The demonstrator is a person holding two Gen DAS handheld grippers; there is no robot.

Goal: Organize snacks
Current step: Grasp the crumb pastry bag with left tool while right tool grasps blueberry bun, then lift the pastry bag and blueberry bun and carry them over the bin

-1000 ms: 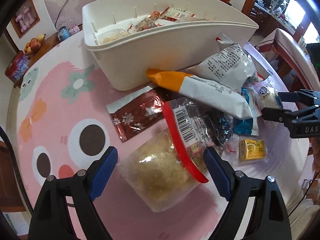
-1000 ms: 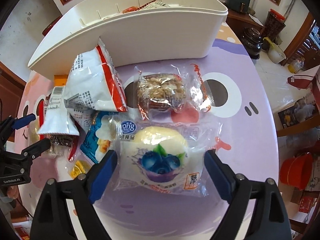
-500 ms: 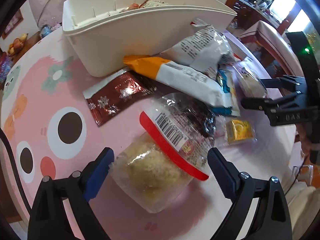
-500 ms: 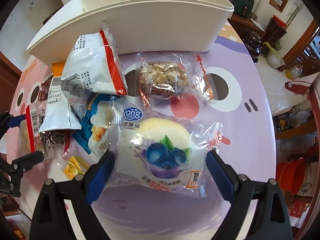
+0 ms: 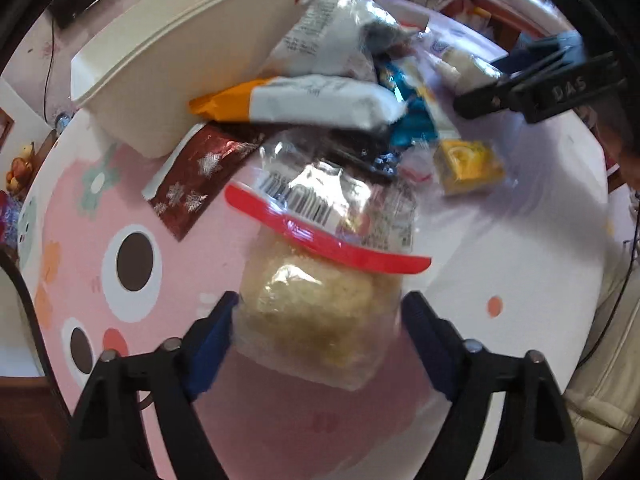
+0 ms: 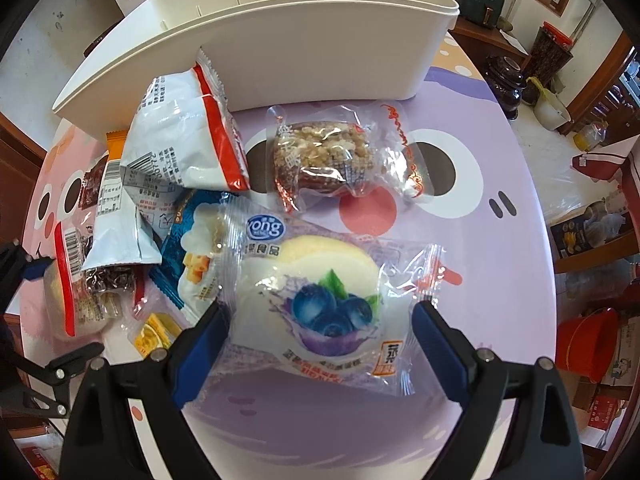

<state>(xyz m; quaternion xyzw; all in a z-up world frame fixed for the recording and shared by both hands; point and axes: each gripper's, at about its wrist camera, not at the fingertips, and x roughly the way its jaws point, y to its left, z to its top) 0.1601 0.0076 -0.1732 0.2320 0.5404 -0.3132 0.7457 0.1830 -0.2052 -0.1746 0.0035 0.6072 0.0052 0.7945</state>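
The left gripper (image 5: pixel 320 320) points steeply down over the counter (image 5: pixel 520 280), its jaws closing around a clear packet with a red strip (image 5: pixel 320 280); the left blue pad sits at the wrapper's edge and the right one just beside it, though blur hides whether they press yet. Behind that packet lie a dark red foil sachet (image 5: pixel 192 176), an orange-and-white bar (image 5: pixel 304 104), a white crinkled bag (image 5: pixel 320 36) and a small yellow packet (image 5: pixel 466 160), all heaped just before the white storage bin (image 5: pixel 192 72). The right gripper (image 6: pixel 320 328) also points down, jaws spread wide on either side of a blueberry bun packet (image 6: pixel 320 300) that lies flat on the counter; the left pad touches the wrapper's edge, the right pad stands just clear of it. Beyond it sits a clear-wrapped nut cake (image 6: pixel 324 156), near the bin's front wall, with a blue-and-white packet (image 6: pixel 196 248) to its left.
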